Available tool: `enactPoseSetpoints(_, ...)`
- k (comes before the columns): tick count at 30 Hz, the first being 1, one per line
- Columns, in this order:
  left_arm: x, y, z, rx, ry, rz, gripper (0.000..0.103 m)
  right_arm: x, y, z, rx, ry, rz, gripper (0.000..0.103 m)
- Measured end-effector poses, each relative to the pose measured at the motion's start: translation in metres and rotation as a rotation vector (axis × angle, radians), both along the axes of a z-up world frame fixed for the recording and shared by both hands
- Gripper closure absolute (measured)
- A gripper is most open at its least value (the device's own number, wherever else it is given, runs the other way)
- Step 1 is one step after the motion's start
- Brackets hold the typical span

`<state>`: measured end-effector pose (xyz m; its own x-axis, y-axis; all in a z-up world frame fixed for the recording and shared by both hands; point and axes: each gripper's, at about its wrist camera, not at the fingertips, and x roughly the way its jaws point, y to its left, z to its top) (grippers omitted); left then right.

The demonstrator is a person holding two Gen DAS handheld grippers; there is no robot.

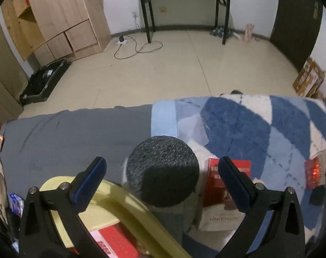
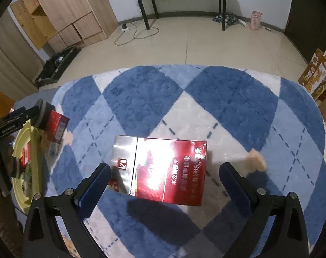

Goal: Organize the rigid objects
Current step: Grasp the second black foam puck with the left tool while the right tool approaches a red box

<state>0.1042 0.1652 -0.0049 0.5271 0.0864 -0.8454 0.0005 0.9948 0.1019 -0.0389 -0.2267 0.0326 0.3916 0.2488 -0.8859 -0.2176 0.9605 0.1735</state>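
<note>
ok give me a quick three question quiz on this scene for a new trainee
1. True or false: the right gripper has its fingers spread, with the red cigarette carton lying on the blue and white checked blanket ahead of them.
2. What sits between the fingers of the left gripper? A) a dark round fuzzy-topped object B) a glass cup C) a spoon
3. Fill in: the basket below the left gripper is ____ in colour.

Key: 1 true; 2 A, the dark round object, though whether the fingers touch it cannot be told; 3 yellow.
</note>
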Motion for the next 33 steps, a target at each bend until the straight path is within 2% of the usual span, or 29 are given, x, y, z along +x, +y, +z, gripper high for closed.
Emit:
enactPoseSetpoints(2, 0.005, 0.000, -0.005, 0.006, 0.013, 0.025, 0.000, 0.001, 0.002, -0.003, 0.005, 0.001, 0.011, 0.000)
enactPoseSetpoints(5, 0.009, 0.004, -0.008, -0.043, 0.012, 0.047, 0.005, 0.000, 0.005, -0.003, 0.001, -0.010, 0.027, 0.000)
enactPoseSetpoints(6, 0.010, 0.003, -0.008, -0.046, 0.009, 0.039, 0.027, 0.000, 0.006, -0.004, -0.002, -0.013, 0.037, 0.001)
enactPoseSetpoints(7, 0.010, 0.001, -0.009, -0.037, 0.010, 0.033, 0.037, 0.000, 0.007, -0.005, -0.006, -0.015, 0.052, 0.003)
enactPoseSetpoints(11, 0.003, -0.005, 0.000, -0.054, -0.033, 0.030, 0.037, -0.003, 0.010, -0.003, 0.003, -0.037, 0.096, 0.013)
enactPoseSetpoints(14, -0.011, -0.006, 0.012, -0.101, -0.079, 0.040, 0.037, -0.005, 0.006, 0.001, 0.030, -0.059, 0.106, 0.034)
enactPoseSetpoints(16, -0.017, -0.010, 0.018, -0.126, -0.103, 0.036, 0.037, -0.005, 0.000, 0.003, 0.041, -0.070, 0.095, 0.039)
enactPoseSetpoints(18, -0.022, -0.019, 0.020, -0.114, -0.105, 0.017, 0.037, -0.005, -0.001, -0.001, 0.026, -0.054, 0.095, 0.036)
enactPoseSetpoints(20, -0.025, -0.025, 0.020, -0.100, -0.107, 0.012, 0.037, -0.002, -0.005, -0.002, 0.034, -0.041, 0.066, 0.007)
enactPoseSetpoints(21, -0.025, -0.025, 0.021, -0.103, -0.109, 0.011, 0.037, -0.002, -0.006, -0.002, 0.019, -0.035, 0.044, 0.001)
enactPoseSetpoints(24, -0.026, -0.024, 0.026, -0.126, -0.119, 0.016, 0.037, -0.003, -0.009, 0.008, 0.033, -0.049, 0.010, 0.000)
enactPoseSetpoints(26, -0.029, -0.025, 0.029, -0.125, -0.124, 0.013, 0.037, -0.005, -0.005, 0.009, 0.005, -0.052, 0.007, 0.000)
enactPoseSetpoints(31, -0.035, -0.032, 0.036, -0.112, -0.140, -0.007, 0.037, -0.006, 0.019, 0.001, -0.076, -0.029, 0.049, 0.000)
enactPoseSetpoints(33, -0.035, -0.034, 0.038, -0.107, -0.148, -0.010, 0.037, -0.006, 0.025, 0.002, -0.079, -0.040, 0.064, 0.000)
